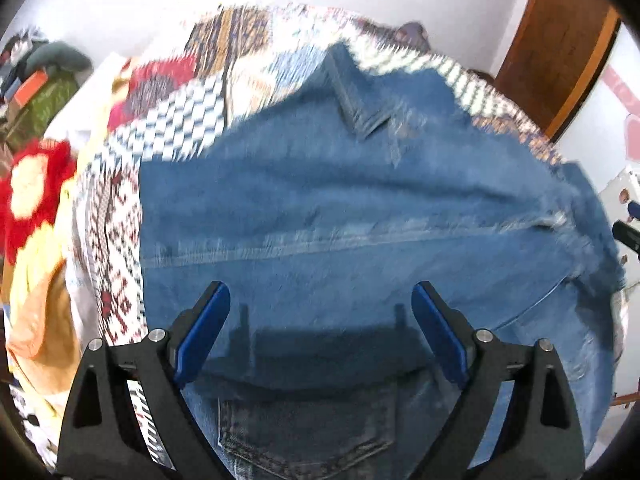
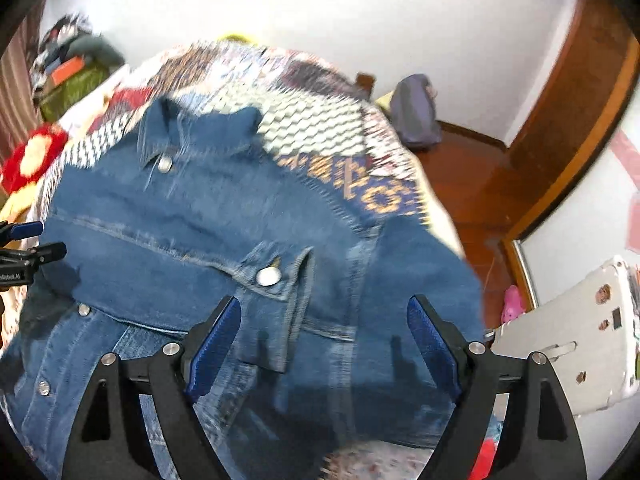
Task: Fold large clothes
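Currently a blue denim jacket (image 2: pixel 208 216) is being seen spread flat on a patchwork quilt (image 2: pixel 316 128) covering a bed, front side up in the right wrist view w/ collar (image 2: pixel 200 124) at the far end. Its long axis is running from the collar, away from the cameras, down toward the grippers; the hem end is lying nearest them.

Surface & room: the quilt is being shown as multicolour, blurred by motion. A white wall (image 2: pixel 360 20) is standing behind the bed, a brown wooden door (image 2: pixel 568 112) to the right, reddish floor (image 2: pixel 472 168) beside the bed. A red-and-yellow knitted item (image 1: pixel 28 196) is lying at the bed's left edge.

View differences: the right wrist view is showing a chest pocket flap w/ metal snap (image 2: pixel 267 277), placket buttons, and a grey bag (image 2: pixel 414 112) on the floor; the left wrist view is showing mostly plain denim, a seam across it, and a stitched pocket near the bottom edge.

Left gripper (image 1: pixel 320 292) is being held w/ jaws spread wide above the denim, nothing between them. Right gripper (image 2: pixel 323 306) is likewise released, jaws apart over the pocket area, not touching cloth as far as can be told.
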### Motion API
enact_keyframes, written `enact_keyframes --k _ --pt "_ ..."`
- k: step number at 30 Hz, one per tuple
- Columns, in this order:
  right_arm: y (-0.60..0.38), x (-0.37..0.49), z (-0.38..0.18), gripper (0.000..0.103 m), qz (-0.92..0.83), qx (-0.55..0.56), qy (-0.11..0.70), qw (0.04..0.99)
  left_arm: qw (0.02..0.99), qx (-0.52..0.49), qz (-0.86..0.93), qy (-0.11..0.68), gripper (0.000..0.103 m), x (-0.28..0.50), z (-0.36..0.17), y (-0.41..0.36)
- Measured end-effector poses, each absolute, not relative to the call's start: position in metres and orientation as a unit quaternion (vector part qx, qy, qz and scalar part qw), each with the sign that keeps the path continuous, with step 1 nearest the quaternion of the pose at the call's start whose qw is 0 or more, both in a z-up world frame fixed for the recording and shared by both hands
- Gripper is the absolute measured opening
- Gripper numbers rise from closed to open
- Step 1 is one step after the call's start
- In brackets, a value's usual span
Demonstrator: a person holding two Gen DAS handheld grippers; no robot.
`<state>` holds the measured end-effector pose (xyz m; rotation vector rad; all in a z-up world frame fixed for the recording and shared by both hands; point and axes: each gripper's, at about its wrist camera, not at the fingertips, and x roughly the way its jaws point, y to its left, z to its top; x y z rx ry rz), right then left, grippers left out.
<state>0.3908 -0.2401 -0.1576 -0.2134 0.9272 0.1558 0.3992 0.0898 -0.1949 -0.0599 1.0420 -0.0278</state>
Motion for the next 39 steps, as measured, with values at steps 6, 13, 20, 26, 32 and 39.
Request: enact_keyframes --k 6,13,20,26,32,39 --pt "-0.312 0.385 -0.144 0.084 0.038 -0.024 0.466 0.884 0.888 -0.01 -0.052 0.456 0.093 0.416 -0.153 0.047" --pt "-0.398 0.366 -0.151 0.084 -0.023 0.063 0.48 0.875 0.876 0.035 -0.102 0.469 0.093 0.432 -0.164 -0.015" --pt "-0.44 0.359 -0.202 0.084 -0.015 0.169 0.54 0.825 0.825 0.022 -0.128 0.55 0.093 0.452 -0.224 -0.046" --pt "-0.455 0.349 -0.244 0.084 0.0 0.286 0.553 0.782 0.828 0.059 -0.125 0.543 0.094 0.451 -0.235 -0.06" --pt "-0.459 0.364 -0.257 0.078 -0.009 0.317 0.536 0.782 0.83 0.049 -0.125 0.541 0.094 0.454 -0.235 -0.061" --pt "-0.448 0.38 -0.248 0.038 -0.006 0.289 0.511 0.809 0.834 0.035 -0.12 0.537 0.094 0.452 -0.23 -0.052"
